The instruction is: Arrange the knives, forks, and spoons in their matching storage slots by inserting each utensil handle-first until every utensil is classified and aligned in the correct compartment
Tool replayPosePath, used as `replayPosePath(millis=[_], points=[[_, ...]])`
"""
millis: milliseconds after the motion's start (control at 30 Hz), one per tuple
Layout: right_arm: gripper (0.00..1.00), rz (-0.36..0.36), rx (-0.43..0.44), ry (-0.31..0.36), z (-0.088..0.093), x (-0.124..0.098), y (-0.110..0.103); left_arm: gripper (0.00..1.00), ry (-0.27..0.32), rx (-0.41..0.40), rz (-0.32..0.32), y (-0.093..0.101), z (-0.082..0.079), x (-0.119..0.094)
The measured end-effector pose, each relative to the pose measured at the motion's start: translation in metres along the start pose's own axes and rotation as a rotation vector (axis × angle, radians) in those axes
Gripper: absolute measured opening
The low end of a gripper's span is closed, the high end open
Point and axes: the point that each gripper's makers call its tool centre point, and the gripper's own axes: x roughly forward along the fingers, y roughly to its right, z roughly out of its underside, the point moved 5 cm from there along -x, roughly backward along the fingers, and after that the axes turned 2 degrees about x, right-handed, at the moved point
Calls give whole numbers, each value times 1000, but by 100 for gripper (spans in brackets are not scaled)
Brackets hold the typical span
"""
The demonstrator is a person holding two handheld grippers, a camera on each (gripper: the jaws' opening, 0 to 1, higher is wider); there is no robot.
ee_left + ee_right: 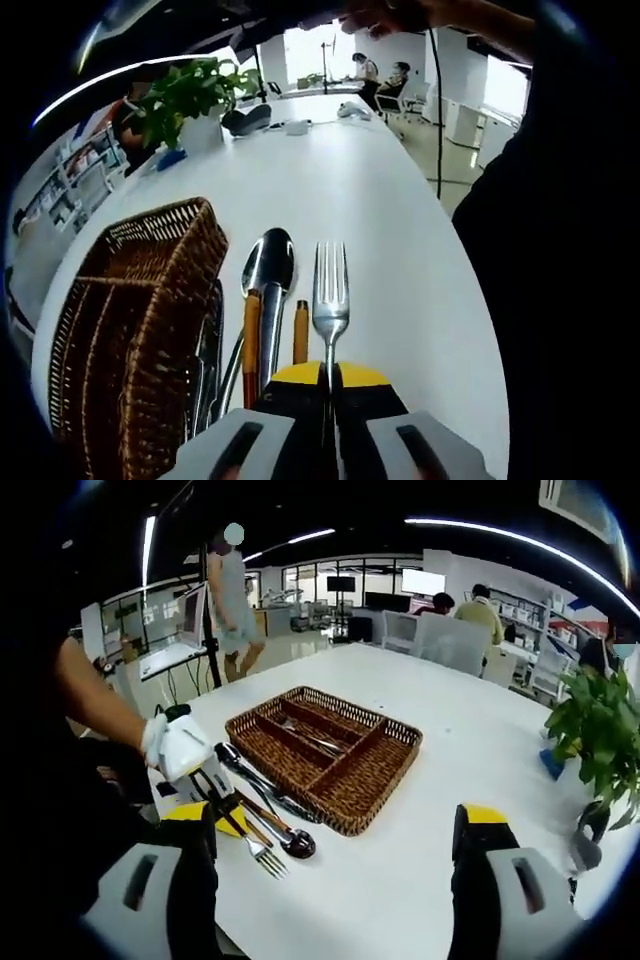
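Nearest the camera, in the left gripper view, the left claw (pixel 329 400) was clamped on a fork (pixel 330 300), with its prongs pointing away over the white surface (pixel 400 230). Just to the left of the fork lay a spoon (pixel 268 268) with other pieces beside it, and further left stood the brown basket tray (pixel 130 330). In the right gripper view, the left claw (pixel 222 805) showed at the left, holding the fork (pixel 258 850) above a small pile with a spoon (pixel 296 842) and a knife (pixel 255 777). The tray (pixel 345 780) sat just beside the pile. One slot seemed to have a few pieces in it already, but most slots looked bare. The right claw (pixel 330 880) stood wide apart, holding nothing. I think most of the job was left.
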Motion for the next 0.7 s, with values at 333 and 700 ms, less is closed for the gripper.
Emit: replayPosePath(millis=[333,700], points=[[99,-20,-17,47,-36,-9,-6,0,-70,-11,-24,-3,-3,0],[99,7,14,56,-33,-16,0,0,-90,-21,31,0,-14,-23]])
